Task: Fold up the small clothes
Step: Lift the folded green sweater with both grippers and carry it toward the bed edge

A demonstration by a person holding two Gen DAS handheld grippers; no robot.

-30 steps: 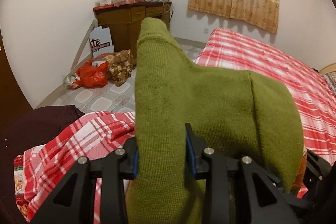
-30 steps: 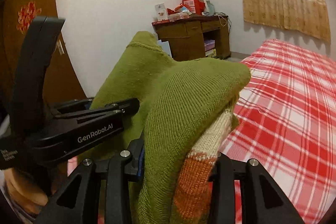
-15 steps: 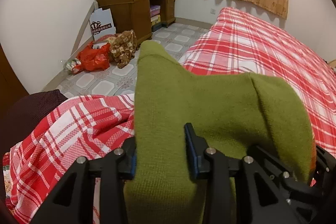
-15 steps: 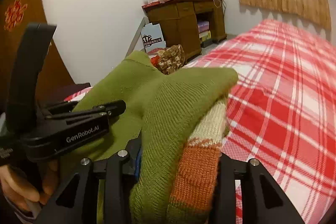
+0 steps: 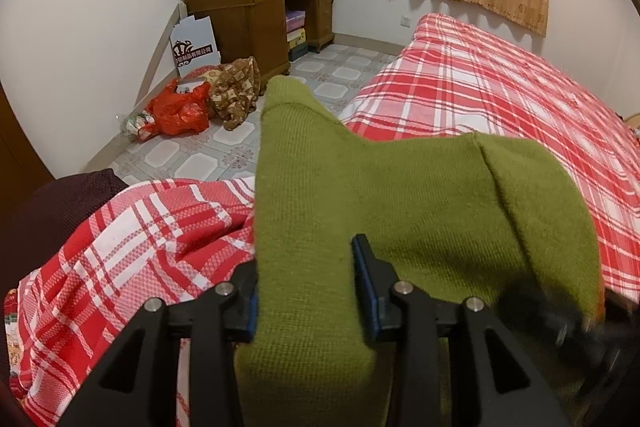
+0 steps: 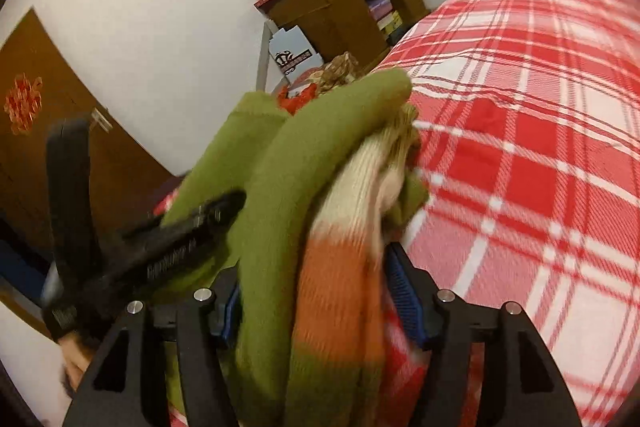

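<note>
An olive-green knit garment [image 5: 400,195] with cream and orange stripes [image 6: 340,267] hangs bunched between both grippers, over the red plaid bed [image 5: 480,87]. My left gripper [image 5: 306,279] is shut on a thick green fold, blue pads pressing both sides. The jaws of my right gripper [image 6: 314,287] are opening. The bunched cloth still lies between them, but its right pad stands off the orange stripe. In the right wrist view one black finger [image 6: 216,211] of the left gripper lies against the green fold, with a person's hand below it.
A brown wooden desk [image 5: 256,11] piled with boxes stands against the far wall. A red bag [image 5: 180,111] and a brown patterned cloth [image 5: 236,95] lie on the tiled floor. A dark cloth [image 5: 60,211] sits at the left. A brown door [image 6: 36,99] is beside the bed [image 6: 520,147].
The right gripper has rolled and dropped toward the bed, and its jaws have widened around the bunched cloth. The left gripper has sunk a little, still gripping the green fold.
</note>
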